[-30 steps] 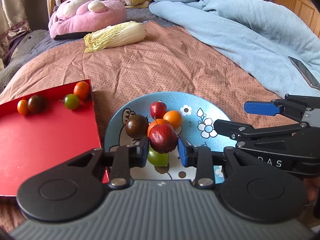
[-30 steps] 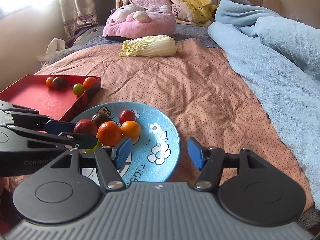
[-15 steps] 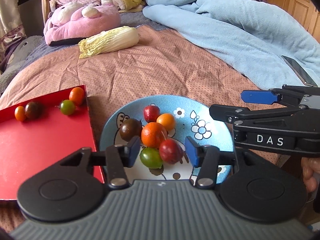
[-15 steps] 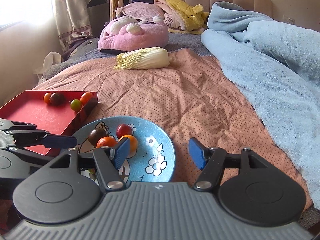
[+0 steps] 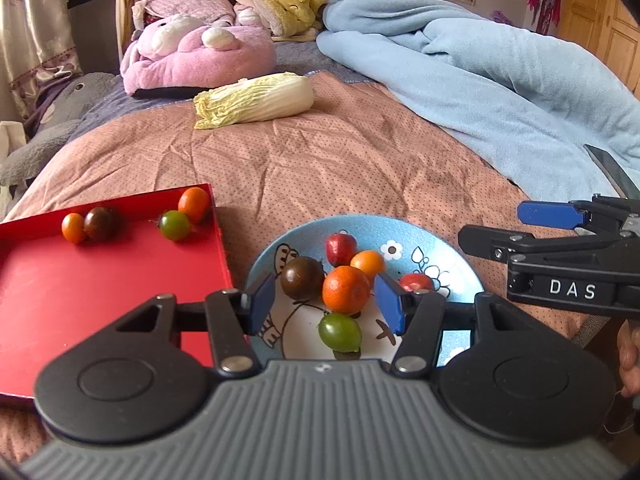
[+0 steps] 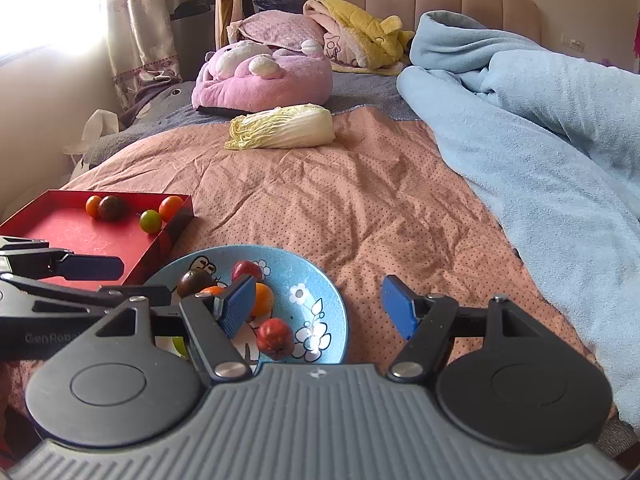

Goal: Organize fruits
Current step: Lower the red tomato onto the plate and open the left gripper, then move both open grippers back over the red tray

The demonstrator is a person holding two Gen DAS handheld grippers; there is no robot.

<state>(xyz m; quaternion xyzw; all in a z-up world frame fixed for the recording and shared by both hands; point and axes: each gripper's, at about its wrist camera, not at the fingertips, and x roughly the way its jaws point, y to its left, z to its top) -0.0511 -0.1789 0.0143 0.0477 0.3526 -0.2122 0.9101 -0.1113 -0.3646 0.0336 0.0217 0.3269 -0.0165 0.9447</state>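
A blue flowered plate [image 5: 440, 248] on the bed holds several small fruits: a dark tomato [image 5: 302, 283], an orange one [image 5: 346, 290], a green one [image 5: 340, 332] and a red one [image 5: 416, 282]. My left gripper [image 5: 326, 302] hovers open just above them, holding nothing. A red tray [image 5: 60, 300] to its left carries several more fruits along its far edge. My right gripper [image 6: 316, 306] hangs over the plate's right rim [image 6: 332, 308]. Its jaws are opening, with nothing gripped between them. The red fruit [image 6: 274, 334] lies below its left pad.
A napa cabbage [image 5: 256, 98] lies farther up the brown bedspread. Behind it are a pink plush toy [image 5: 200, 56] and a yellow one. A rumpled blue blanket [image 5: 480, 80] covers the right side, with a phone [image 5: 612, 168] at its edge. A person's hand [image 5: 630, 352] shows at the far right.
My left gripper opened and let go of the dark red fruit, which now rests on the plate's right side. Both grippers drew back a little. The right jaws spread wider.
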